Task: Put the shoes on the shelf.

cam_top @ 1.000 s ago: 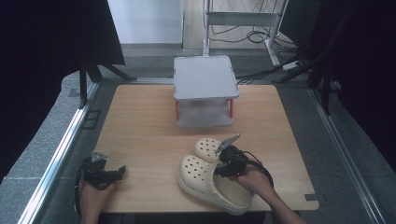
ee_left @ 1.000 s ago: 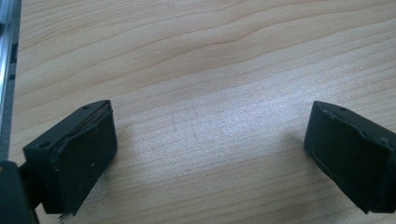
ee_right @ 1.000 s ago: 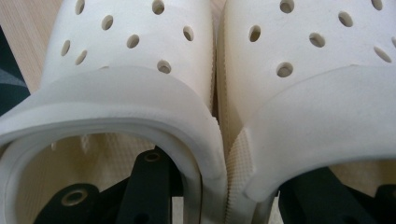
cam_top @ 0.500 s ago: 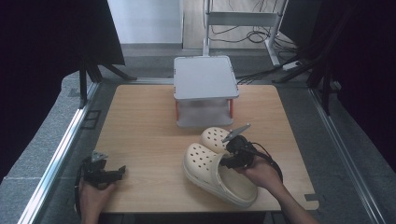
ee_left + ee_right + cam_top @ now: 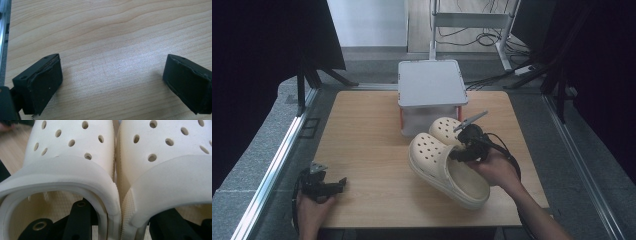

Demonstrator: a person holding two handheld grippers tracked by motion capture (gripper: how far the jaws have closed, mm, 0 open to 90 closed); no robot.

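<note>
Two cream clogs with round holes hang side by side above the wooden table (image 5: 362, 130); the near clog (image 5: 432, 155) is larger in the high view than the far clog (image 5: 443, 127). My right gripper (image 5: 464, 147) is shut on them. In the right gripper view one black jaw sits inside the left clog (image 5: 72, 150) and the other inside the right clog (image 5: 165, 157), and the right gripper (image 5: 120, 220) pinches their inner walls together. My left gripper (image 5: 334, 185) rests at the table's front left corner. It stands open over bare wood in the left gripper view (image 5: 110, 82).
A grey box (image 5: 432, 82) with a flat white lid and orange corner posts stands at the back middle of the table, just behind the clogs. Metal rails run along both sides of the table. Cables lie on the floor beyond.
My right gripper has risen with both clogs, carrying them off the table and a little toward the back right. The left gripper has not moved.
</note>
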